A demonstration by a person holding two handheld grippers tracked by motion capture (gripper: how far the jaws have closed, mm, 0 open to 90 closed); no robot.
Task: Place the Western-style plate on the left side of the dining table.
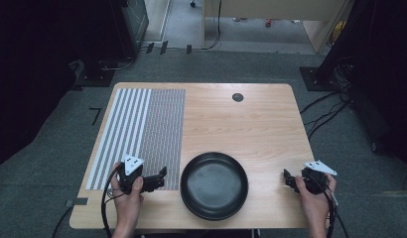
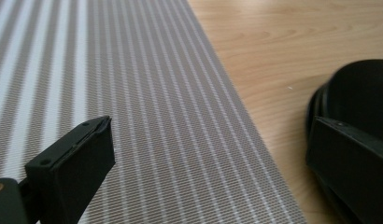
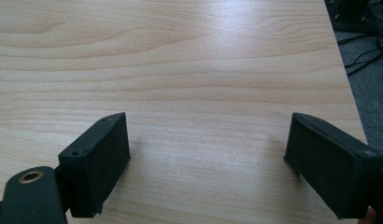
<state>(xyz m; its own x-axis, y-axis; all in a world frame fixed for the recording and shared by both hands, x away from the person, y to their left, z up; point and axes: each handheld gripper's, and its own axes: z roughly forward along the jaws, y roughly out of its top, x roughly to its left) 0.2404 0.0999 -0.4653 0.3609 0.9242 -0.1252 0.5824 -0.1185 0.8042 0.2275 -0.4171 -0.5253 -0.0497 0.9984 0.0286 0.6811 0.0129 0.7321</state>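
Black bowl (image 1: 214, 185) empty, upright on tabletop (image 1: 251, 124), between both tongs, nearer left ones. Left tongs (image 1: 161, 177) spread wide, gripping nothing, hovering over near right corner of striped mat (image 1: 142, 134), tips pointing at bowl rim, just beside it. Right tongs (image 1: 287, 179) spread wide too, empty, over bare wood right of bowl, apart from it.

- Black plate (image 1: 214, 186), plain and glossy, near the table's front edge.
- Placemat (image 1: 142, 134) on the left: grey-and-white weave, broad stripes on its left part, fine stripes on its right.
- Table (image 1: 251, 124): light wood grain, with a small dark round cap (image 1: 237, 97) at the far side.
- Floor (image 1: 52, 144): grey carpet.
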